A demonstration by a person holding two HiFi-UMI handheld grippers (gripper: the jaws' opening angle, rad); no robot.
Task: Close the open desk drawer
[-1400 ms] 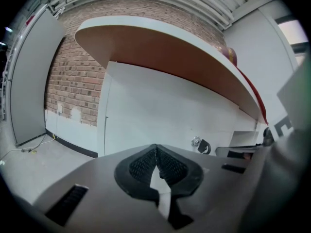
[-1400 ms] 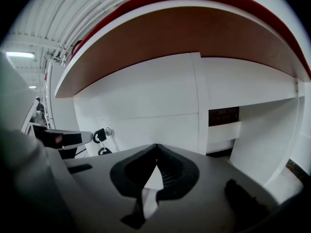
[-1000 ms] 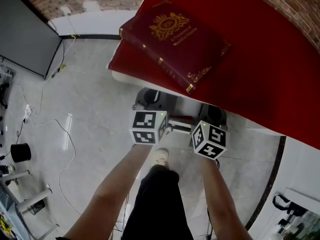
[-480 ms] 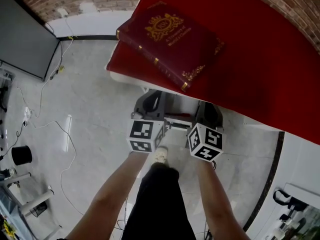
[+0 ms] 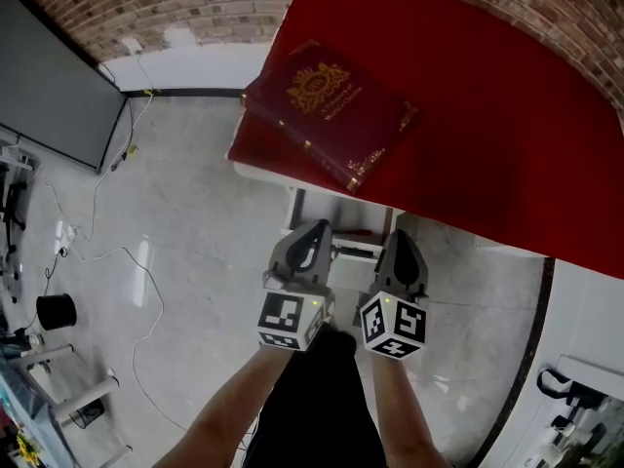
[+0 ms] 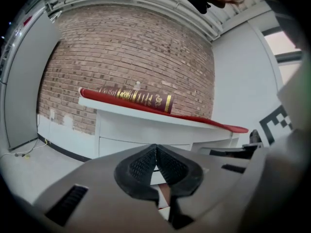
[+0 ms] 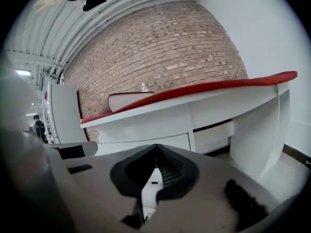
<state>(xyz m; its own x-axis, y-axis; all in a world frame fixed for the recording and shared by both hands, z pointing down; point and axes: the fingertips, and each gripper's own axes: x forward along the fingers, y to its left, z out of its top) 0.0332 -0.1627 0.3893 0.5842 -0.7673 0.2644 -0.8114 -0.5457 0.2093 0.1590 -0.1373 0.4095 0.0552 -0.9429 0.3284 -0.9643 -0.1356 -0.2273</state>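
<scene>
The red-covered worktop (image 5: pixel 507 144) overhangs the white drawer (image 6: pixel 124 147), whose front runs crosswise straight ahead of both grippers and looks about flush. The left gripper (image 5: pixel 316 230) and right gripper (image 5: pixel 401 237) sit level, equally near, jaws pressed together on nothing.

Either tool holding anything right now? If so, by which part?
Nothing is held. The left tool and the right tool each have their jaws together with nothing between them, and both are short of the white desk.
</scene>
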